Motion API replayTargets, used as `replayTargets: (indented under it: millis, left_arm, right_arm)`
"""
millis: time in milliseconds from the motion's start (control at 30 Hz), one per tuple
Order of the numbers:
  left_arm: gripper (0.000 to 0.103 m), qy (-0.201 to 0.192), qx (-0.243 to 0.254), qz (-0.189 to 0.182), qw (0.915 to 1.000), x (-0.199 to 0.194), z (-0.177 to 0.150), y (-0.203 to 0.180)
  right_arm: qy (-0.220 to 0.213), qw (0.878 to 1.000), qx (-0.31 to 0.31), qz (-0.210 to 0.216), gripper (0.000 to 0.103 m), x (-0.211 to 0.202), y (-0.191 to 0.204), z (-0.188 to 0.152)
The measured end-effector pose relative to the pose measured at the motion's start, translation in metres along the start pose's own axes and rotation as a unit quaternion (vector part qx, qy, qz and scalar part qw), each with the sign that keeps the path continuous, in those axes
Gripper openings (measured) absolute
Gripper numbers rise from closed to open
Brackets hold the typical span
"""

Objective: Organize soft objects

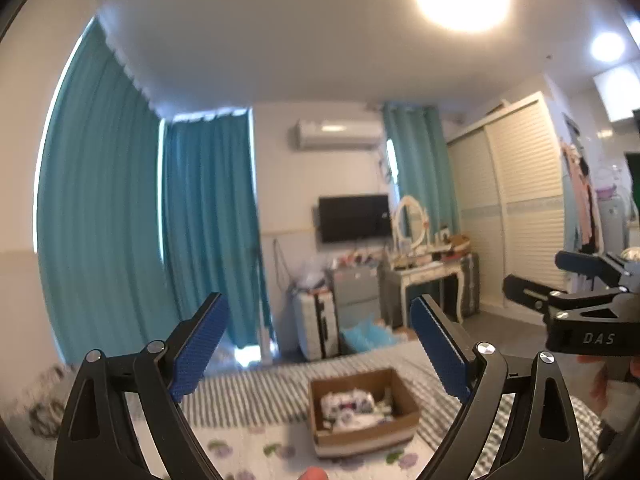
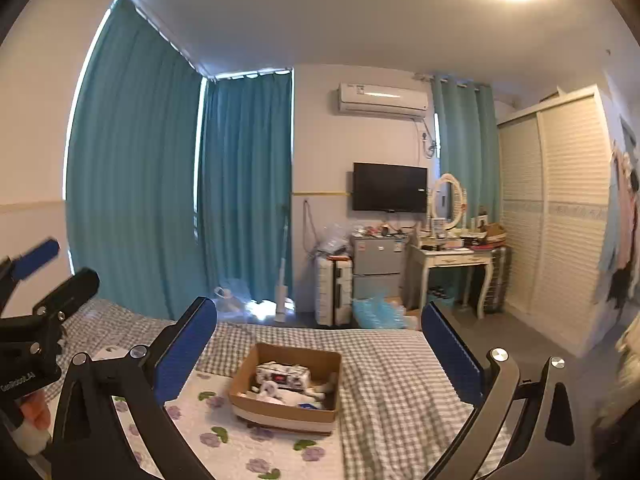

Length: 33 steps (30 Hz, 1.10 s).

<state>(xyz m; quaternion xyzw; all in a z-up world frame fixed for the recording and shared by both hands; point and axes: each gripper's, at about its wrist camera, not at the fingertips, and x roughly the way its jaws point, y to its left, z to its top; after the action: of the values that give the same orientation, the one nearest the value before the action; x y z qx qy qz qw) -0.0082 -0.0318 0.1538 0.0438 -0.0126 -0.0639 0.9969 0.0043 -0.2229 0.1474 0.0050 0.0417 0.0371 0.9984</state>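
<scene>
A brown cardboard box (image 2: pixel 280 412) sits on the bed and holds several soft items, among them a white plush toy (image 2: pixel 272 391) and a white patterned pouch (image 2: pixel 283 376). The box also shows in the left wrist view (image 1: pixel 396 430), with the soft items (image 1: pixel 352 406) inside. My left gripper (image 1: pixel 320 336) is open and empty, raised above the bed short of the box. My right gripper (image 2: pixel 320 340) is open and empty, also raised short of the box. Each gripper shows at the edge of the other's view, the right one (image 1: pixel 532 280) and the left one (image 2: pixel 52 268).
The bed has a grey checked sheet (image 2: pixel 392 376) and a white floral quilt (image 2: pixel 208 432). Beyond its foot stand a suitcase (image 2: pixel 334 290), a small fridge (image 2: pixel 378 264), a dressing table (image 2: pixel 456 258) and a slatted wardrobe (image 2: pixel 560 208). Teal curtains (image 2: pixel 140 168) hang at left.
</scene>
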Motion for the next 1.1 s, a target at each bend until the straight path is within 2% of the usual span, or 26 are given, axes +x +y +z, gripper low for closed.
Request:
replayTargets:
  millis: [100,233,367,467,733,1100]
  left_arm:
    - [0.094,0.012,-0.012,0.014,0.9998,0.006,-0.031,0.000]
    - [0.094,0.037,-0.018,0.033,0.9986,0.031,-0.082,0.000]
    - [0.094,0.064,-0.039,0.039,0.9964,0.057,-0.130,-0.003]
    - [0.094,0.091,-0.034,0.052,0.9939,0.071,-0.152,-0.007]
    - [0.094,0.117,-0.036,0.046,0.9914,0.077,-0.167,-0.011]
    - [0.094,0.133,-0.040,0.030,0.9899,0.074,-0.172,-0.013]
  right_arm:
    - [-0.008,1.000,-0.005,-0.004,0.103,0.020,-0.002,-0.033]
    - [0.006,1.000,-0.012,0.009,0.103,0.051,-0.006,-0.069]
    - [0.048,0.999,-0.009,0.013,0.103,0.087,-0.013,-0.112]
    - [0.073,0.997,-0.003,0.021,0.103,0.106,-0.017,-0.136]
    - [0.100,0.994,0.005,0.031,0.103,0.121,-0.019,-0.161]
    - [0.086,0.996,0.011,0.024,0.103,0.109,-0.019,-0.149]
